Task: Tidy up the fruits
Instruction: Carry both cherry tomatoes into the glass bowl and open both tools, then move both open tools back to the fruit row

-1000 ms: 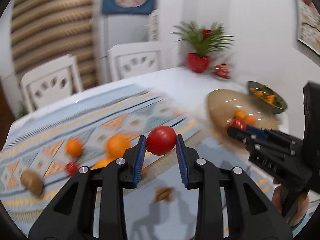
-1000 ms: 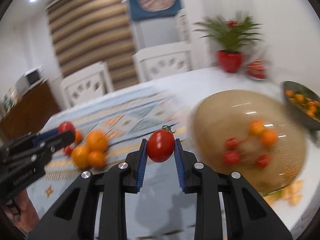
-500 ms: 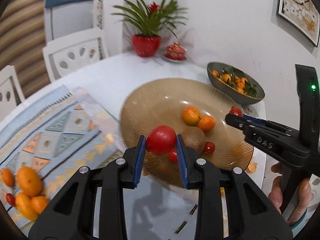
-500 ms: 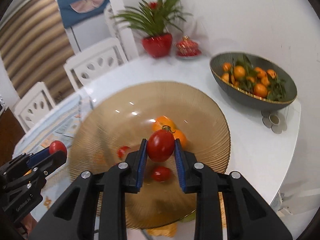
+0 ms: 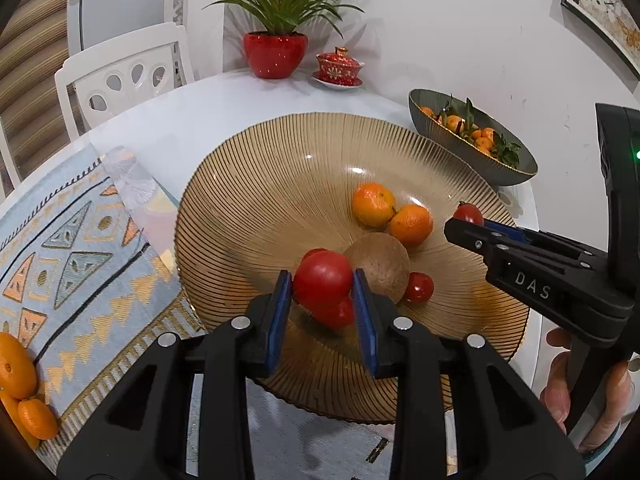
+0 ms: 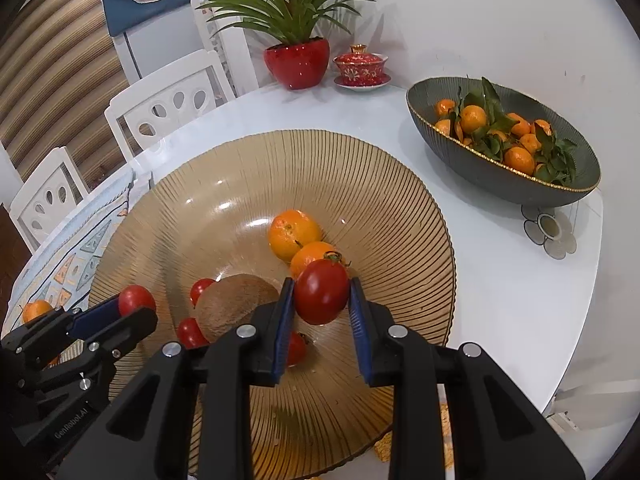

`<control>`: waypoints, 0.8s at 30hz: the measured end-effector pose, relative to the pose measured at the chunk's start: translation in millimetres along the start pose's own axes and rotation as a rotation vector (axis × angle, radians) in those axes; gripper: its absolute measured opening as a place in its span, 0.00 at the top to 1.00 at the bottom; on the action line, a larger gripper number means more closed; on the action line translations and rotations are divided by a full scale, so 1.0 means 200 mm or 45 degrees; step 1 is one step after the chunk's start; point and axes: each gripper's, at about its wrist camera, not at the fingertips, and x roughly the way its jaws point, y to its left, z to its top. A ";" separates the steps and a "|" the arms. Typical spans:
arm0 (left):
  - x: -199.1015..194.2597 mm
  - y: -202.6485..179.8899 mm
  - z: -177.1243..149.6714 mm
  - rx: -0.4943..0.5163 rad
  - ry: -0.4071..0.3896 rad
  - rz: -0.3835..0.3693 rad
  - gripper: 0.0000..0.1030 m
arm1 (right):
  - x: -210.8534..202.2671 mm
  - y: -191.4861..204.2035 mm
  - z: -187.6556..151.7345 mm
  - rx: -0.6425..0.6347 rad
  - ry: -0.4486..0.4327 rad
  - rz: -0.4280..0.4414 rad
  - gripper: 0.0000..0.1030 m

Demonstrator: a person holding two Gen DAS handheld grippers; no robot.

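Amber ribbed glass bowl (image 5: pixel 256 184) set on white table (image 5: pixel 168 128), overlapping edge of patterned blue mat (image 5: pixel 60 248) at left. Loose mandarins (image 5: pixel 16 364) on mat at far left, well apart from bowl.

Left gripper (image 5: pixel 322 294) positioned above near side of bowl, blue pads clamped on red tomato (image 5: pixel 323 278); tomato seated between fingertips, touching both pads. Second small tomato (image 5: pixel 334 314) directly behind and below it, lying in bowl. Brown round fruit (image 5: pixel 380 264) just right of clamped tomato, in bowl centre; small cherry tomato (image 5: pixel 418 288) touching its right side. Two mandarins (image 5: pixel 374 204) farther back in bowl, touching each other.

Right gripper (image 6: pixel 322 298) positioned above right half of bowl, pads closed on stemmed tomato (image 6: pixel 322 291), stem uppermost; tomato suspended clear of bowl floor, in front of mandarins. Another tomato (image 6: pixel 296 348) partly hidden behind left pad of this gripper. Hand (image 5: pixel 576 400) gripping handle of right gripper at far right of left wrist view.

Dark green bowl (image 6: pixel 480 164) of leafy mandarins at right, apart from amber bowl. Red potted plant (image 6: pixel 296 62) and red lidded cup (image 6: pixel 362 66) at table's far edge.
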 end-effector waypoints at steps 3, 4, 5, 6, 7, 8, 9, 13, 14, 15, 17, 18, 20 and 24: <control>0.00 0.00 -0.01 -0.005 0.001 0.000 0.65 | -0.01 -0.01 0.00 0.005 -0.003 -0.002 0.73; 0.00 0.00 -0.01 -0.009 -0.002 -0.001 0.64 | -0.01 -0.01 0.00 0.005 -0.004 -0.001 0.73; -0.01 0.01 -0.01 -0.011 -0.004 -0.001 0.64 | -0.02 -0.01 0.00 0.005 -0.005 -0.001 0.73; -0.02 0.01 -0.01 -0.012 -0.004 0.001 0.64 | -0.03 -0.01 0.00 0.006 -0.008 -0.002 0.73; -0.02 0.02 -0.02 -0.013 -0.005 0.002 0.64 | -0.03 -0.01 0.00 0.008 -0.010 -0.004 0.73; -0.04 0.02 -0.02 -0.018 -0.007 0.004 0.63 | -0.04 -0.01 -0.01 0.010 -0.013 -0.004 0.73; -0.05 0.03 -0.03 -0.023 -0.009 0.003 0.62 | -0.06 -0.01 -0.01 0.014 -0.018 -0.004 0.73; -0.12 0.05 -0.04 -0.036 -0.034 0.006 0.59 | -0.11 0.01 -0.01 0.014 -0.033 -0.001 0.73; -0.14 0.05 -0.04 -0.036 -0.040 0.008 0.58 | -0.13 0.02 -0.01 0.013 -0.040 0.001 0.73; -0.16 0.06 -0.04 -0.037 -0.047 0.009 0.56 | -0.14 0.03 -0.01 0.011 -0.045 0.003 0.73; -0.20 0.06 -0.04 -0.042 -0.064 0.008 0.52 | -0.18 0.05 -0.02 0.003 -0.061 0.007 0.73; -0.23 0.06 -0.04 -0.044 -0.073 0.008 0.50 | -0.20 0.07 -0.02 0.000 -0.067 0.009 0.73; -0.28 0.07 -0.05 -0.045 -0.094 0.012 0.50 | -0.24 0.10 -0.02 -0.012 -0.082 0.013 0.73; -0.38 0.10 -0.06 -0.059 -0.132 0.014 0.47 | -0.31 0.14 -0.02 -0.023 -0.108 0.020 0.73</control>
